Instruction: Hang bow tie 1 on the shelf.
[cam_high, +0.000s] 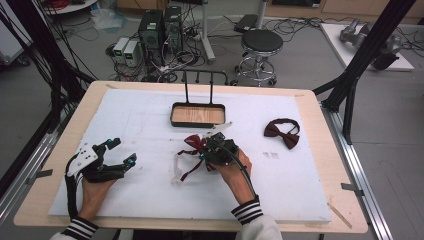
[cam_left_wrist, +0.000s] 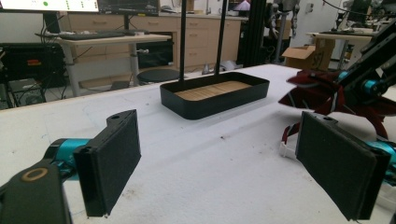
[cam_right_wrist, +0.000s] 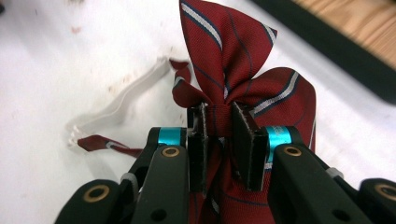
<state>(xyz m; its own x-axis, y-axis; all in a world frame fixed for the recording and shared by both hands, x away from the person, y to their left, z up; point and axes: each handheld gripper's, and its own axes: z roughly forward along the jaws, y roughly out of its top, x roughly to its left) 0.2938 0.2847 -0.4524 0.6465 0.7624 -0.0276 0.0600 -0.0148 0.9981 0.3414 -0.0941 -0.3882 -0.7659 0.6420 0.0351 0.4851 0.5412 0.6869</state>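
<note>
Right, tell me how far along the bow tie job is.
Nothing is put away yet: the black tray with its wooden bottom holds nothing. In hand: the right tool is shut on the knot of the striped red bow tie, close in front of the tray. Left, judging by the layout: the dark bow tie lies untouched on the white mat, and the left tool is open, holding nothing.
</note>
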